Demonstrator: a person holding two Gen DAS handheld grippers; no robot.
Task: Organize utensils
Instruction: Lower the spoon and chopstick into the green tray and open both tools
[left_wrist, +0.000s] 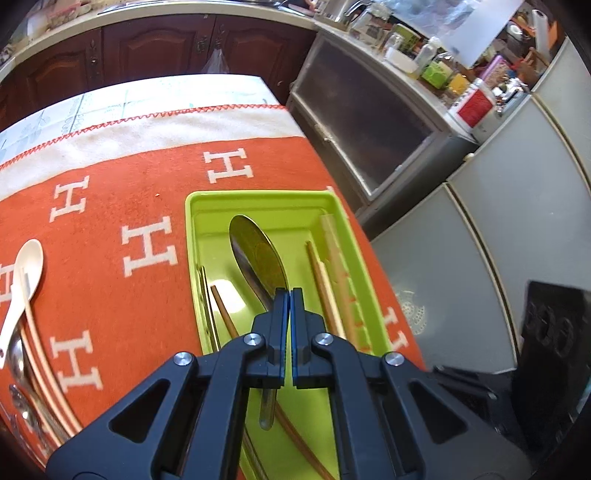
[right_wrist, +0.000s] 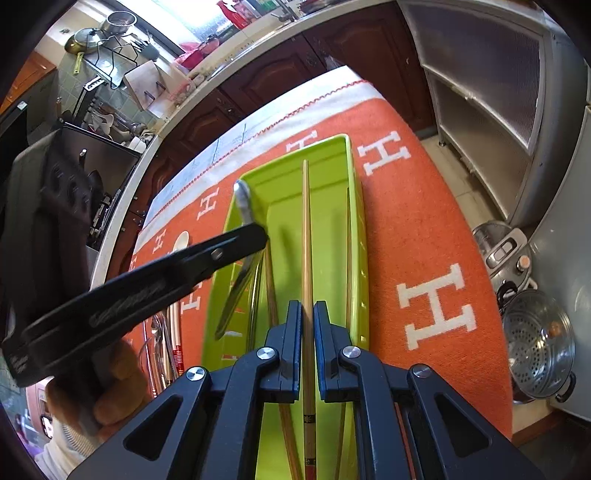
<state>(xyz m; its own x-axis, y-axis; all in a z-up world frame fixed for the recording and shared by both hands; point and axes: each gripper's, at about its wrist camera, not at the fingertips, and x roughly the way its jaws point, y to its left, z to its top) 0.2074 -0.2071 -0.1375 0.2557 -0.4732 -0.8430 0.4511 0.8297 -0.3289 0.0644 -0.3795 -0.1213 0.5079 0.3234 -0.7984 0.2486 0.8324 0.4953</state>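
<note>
Left wrist view: the left gripper (left_wrist: 290, 295) has its jaws pressed together on the neck of a metal spoon (left_wrist: 255, 254). The bowl of the spoon reaches ahead of the jaws and the handle trails back beneath them, all above the green tray (left_wrist: 258, 197). Chopsticks (left_wrist: 321, 280) lie in the tray just to the right of the jaws, and one more to the left. Well off to the left, on the orange cloth (left_wrist: 122, 173) covering the worktop, wait a white spoon (left_wrist: 24, 273) and other loose utensils. The pinch is narrow and near the neck, so the spoon could likely swivel or slip; let go from this height, it may clatter down across the chopsticks instead of lying alongside them.

Right wrist view: the right gripper (right_wrist: 306, 308) has its jaws slightly parted around a chopstick (right_wrist: 306, 236) that runs straight ahead between them over the green tray (right_wrist: 354, 206); whether the pads actually touch it I cannot tell. The left gripper (right_wrist: 255, 236) crosses in from the left ahead of the jaws, with the metal spoon (right_wrist: 242, 203) tilted over the tray's left side. With both tools crowded over one tray, they could bump, and an unclamped chopstick might roll or end up crooked.
</note>
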